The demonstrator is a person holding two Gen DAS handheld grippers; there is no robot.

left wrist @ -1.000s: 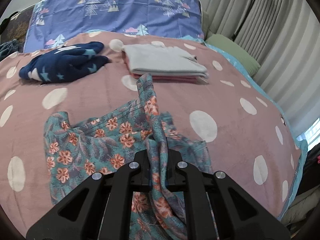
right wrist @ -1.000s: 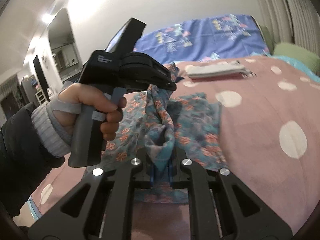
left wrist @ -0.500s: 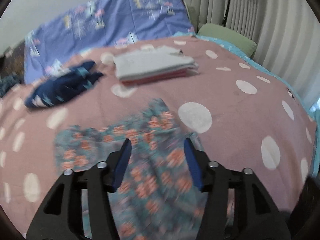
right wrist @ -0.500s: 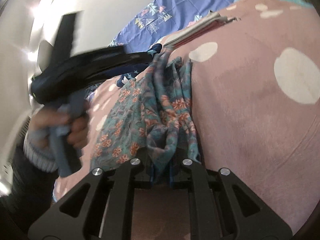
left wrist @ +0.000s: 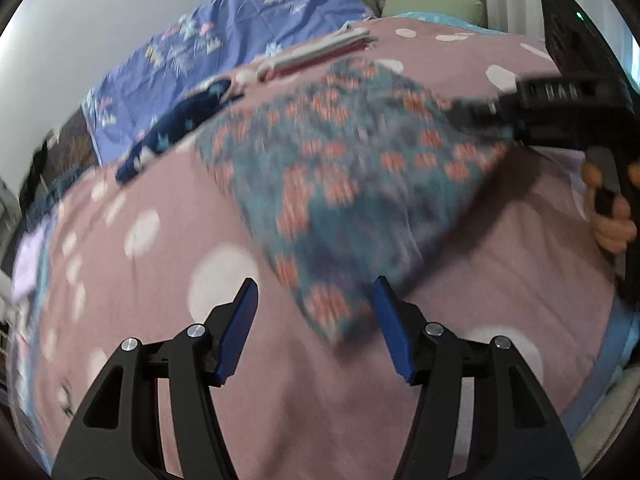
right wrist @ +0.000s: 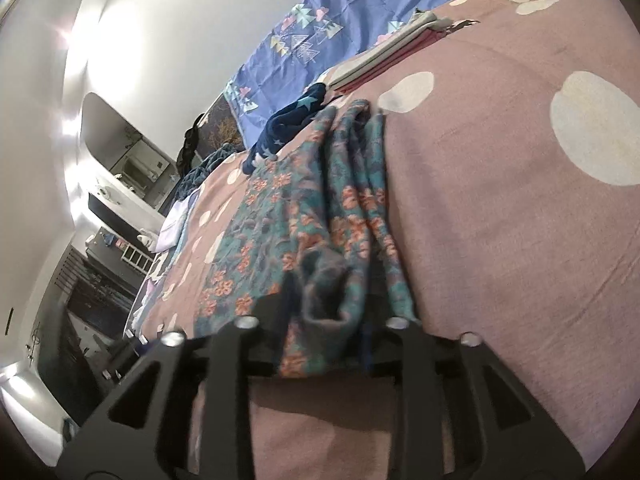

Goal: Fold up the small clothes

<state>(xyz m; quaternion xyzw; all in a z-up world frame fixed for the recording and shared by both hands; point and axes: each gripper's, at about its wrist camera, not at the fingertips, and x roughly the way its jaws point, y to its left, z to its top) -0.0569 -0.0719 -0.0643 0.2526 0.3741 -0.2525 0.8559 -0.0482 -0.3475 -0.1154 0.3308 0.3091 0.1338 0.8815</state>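
A teal garment with orange flowers (left wrist: 352,184) lies spread on the pink dotted bedspread (left wrist: 500,280), blurred by motion. My left gripper (left wrist: 314,320) hovers open over its near corner, and the blue pads (left wrist: 390,332) touch nothing. In the right wrist view the same floral garment (right wrist: 304,216) runs away from me in long folds. One bunched end sits loose between the jaws of my right gripper (right wrist: 324,332), which are opening. A person's hand (left wrist: 612,224) holds that gripper at the garment's far right corner.
A navy star-print garment (left wrist: 176,136) lies crumpled behind the floral one. A folded grey and pink stack (left wrist: 320,54) sits further back. A blue tree-print cover (left wrist: 224,48) and a green pillow (left wrist: 432,2) line the bed's far end. The bed's edge (left wrist: 616,344) drops off at right.
My left gripper let go of the floral cloth, opened wide and swung over to its near corner. The right gripper sank to the bed and its jaws parted around the bunched end.
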